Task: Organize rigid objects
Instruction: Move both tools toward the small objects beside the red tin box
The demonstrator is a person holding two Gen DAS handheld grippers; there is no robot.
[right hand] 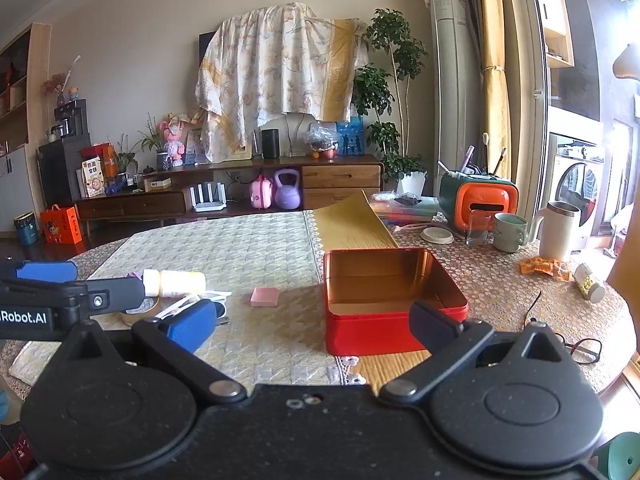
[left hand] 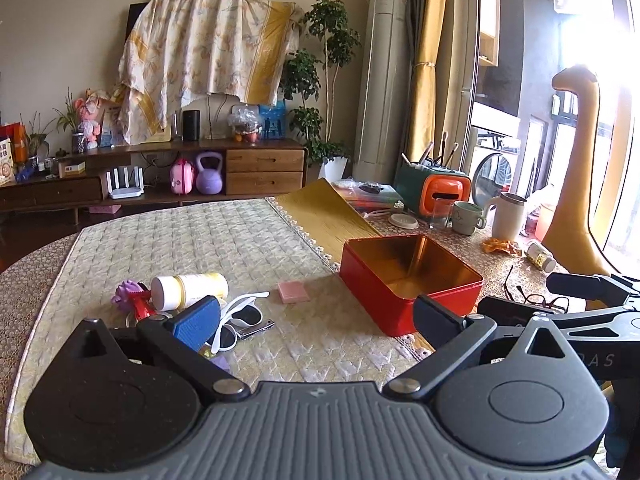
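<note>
Quilted cream table mat (left hand: 208, 240): both your grippers, left gripper (left hand: 316, 318) and right gripper (right hand: 314, 322), gape empty; left of the open red metal tin (left hand: 408, 280), the white cylindrical bottle (left hand: 188, 290) lying on its side may roll when nudged.

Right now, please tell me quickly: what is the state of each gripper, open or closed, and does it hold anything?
Left gripper: open, holding nothing.
Right gripper: open, holding nothing.
</note>
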